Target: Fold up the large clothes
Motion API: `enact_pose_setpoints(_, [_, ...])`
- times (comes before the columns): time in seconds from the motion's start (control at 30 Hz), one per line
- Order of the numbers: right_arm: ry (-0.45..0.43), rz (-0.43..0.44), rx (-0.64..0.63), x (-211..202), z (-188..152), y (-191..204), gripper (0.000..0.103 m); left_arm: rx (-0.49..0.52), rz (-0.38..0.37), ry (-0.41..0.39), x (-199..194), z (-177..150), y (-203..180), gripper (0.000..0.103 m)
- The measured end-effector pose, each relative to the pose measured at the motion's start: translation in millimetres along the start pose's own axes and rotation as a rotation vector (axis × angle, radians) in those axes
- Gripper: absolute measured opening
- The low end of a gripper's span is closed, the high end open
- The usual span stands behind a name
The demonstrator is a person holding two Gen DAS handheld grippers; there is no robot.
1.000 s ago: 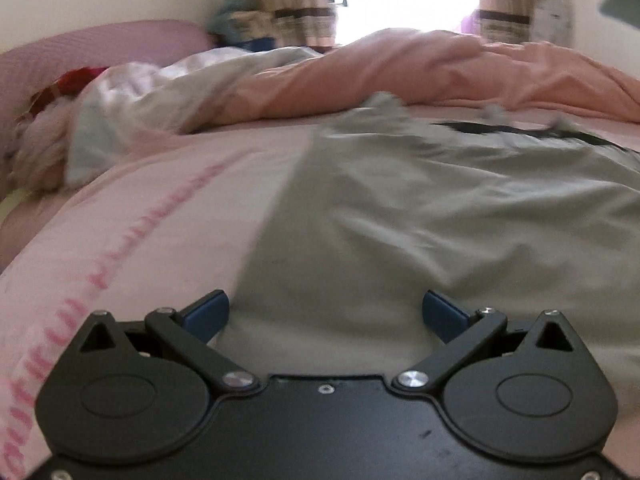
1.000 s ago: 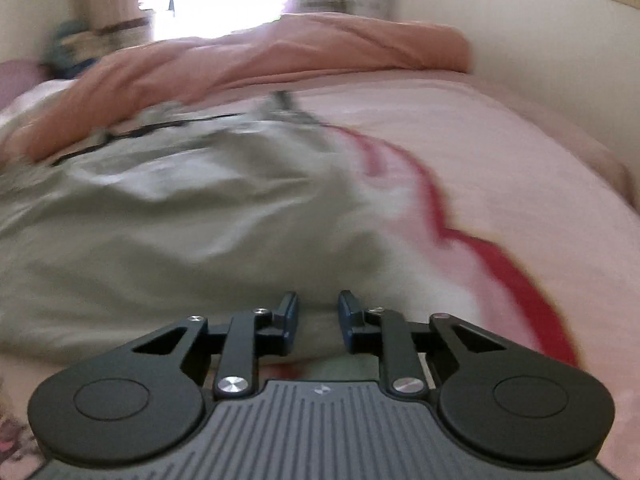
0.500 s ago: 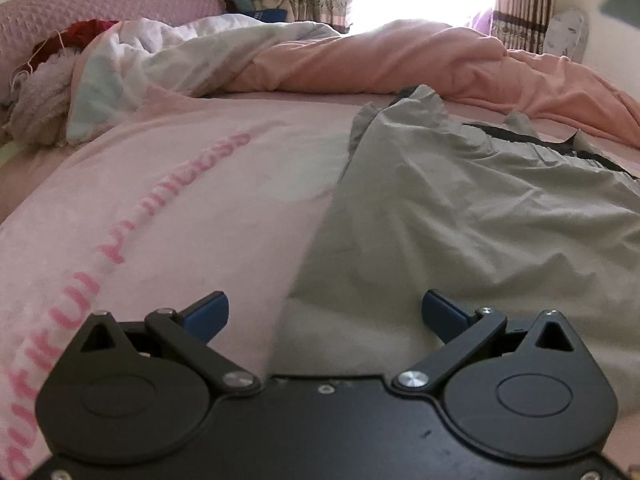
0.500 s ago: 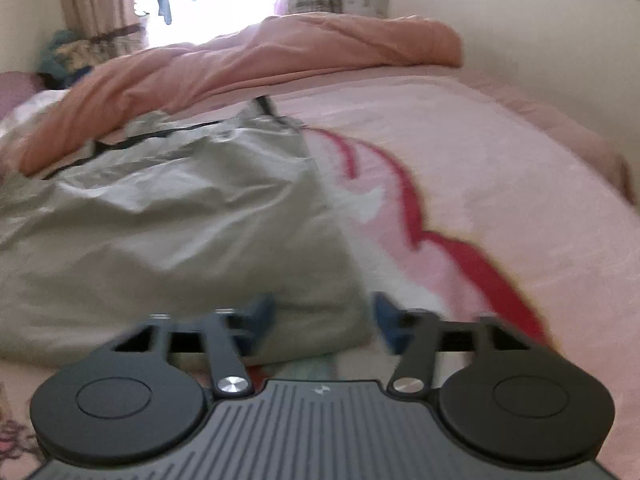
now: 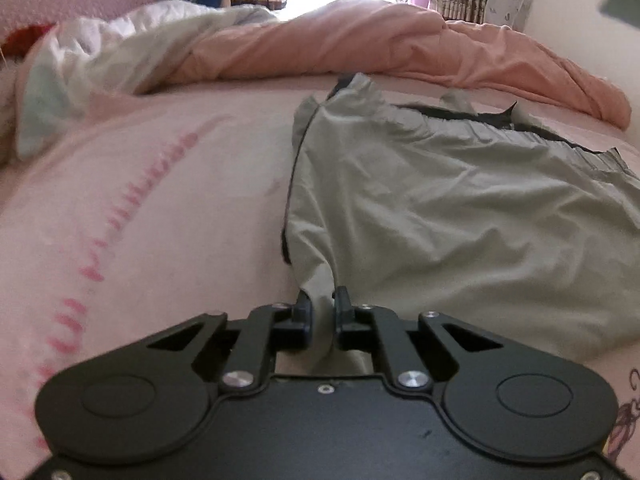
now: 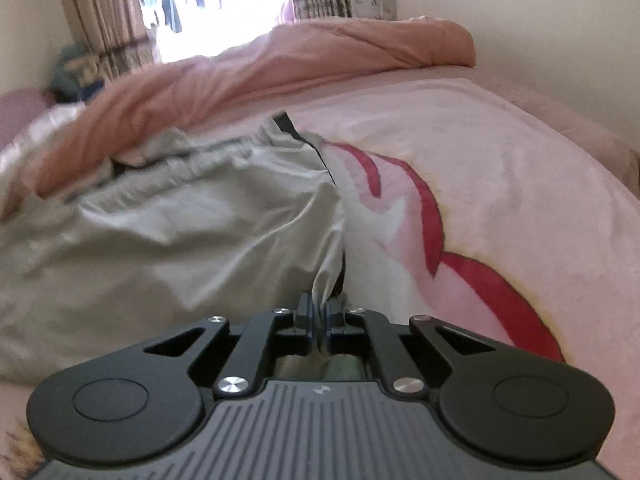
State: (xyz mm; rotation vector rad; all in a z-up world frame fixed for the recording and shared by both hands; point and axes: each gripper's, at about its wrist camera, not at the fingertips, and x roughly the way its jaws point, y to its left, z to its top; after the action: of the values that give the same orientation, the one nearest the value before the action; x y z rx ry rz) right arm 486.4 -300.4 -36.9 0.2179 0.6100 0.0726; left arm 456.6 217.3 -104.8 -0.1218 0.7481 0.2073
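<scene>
On the pink bedspread (image 5: 160, 208) lay the grey trousers (image 5: 440, 208); my left gripper (image 5: 322, 304) and right gripper (image 6: 319, 308) each pinched a near corner, jaws just closed.

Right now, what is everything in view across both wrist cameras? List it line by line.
garment: one, grey-green, black trim, spread on the blanket
blanket: one, pale pink with darker pink print, covering the bed
quilt: one, salmon, heaped behind the garment
bedding: one bundle, white and pale, far left
curtains: striped brown, beside the bright window
left gripper: black, jaws shut on the garment's near left corner
right gripper: black, jaws shut on its near right corner
</scene>
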Motion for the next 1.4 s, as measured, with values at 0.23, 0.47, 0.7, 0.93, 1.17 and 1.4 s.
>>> enact_pose_setpoints(0.23, [-0.09,0.08,-0.026,-93,-16,-4,0.0,0.029,0.047,-0.075,-93,1,21,0.0])
enact_pose_setpoints(0.47, [-0.068,-0.022,-0.027,-73,-40,-26,0.006,-0.113,0.037,0.037,-91,-45,91,0.001])
enact_pose_setpoints(0.7, [-0.108,0.099,0.031,-45,-38,-18,0.094,-0.12,-0.059,-0.032,-67,-27,67,0.082])
enact_pose_setpoints(0.93, [0.027,0.089,0.053,14,-28,-11,0.098,-0.054,-0.041,0.034,21,0,36,0.099])
enact_pose_setpoints(1.17, [0.05,0.213,0.134,35,-13,-1,0.015,0.048,-0.104,0.087,44,12,-3,0.031])
enact_pose_setpoints(1.4, [-0.031,0.354,0.199,-34,0,-4,0.012,0.139,-0.086,-0.018,-23,33,-6,0.006])
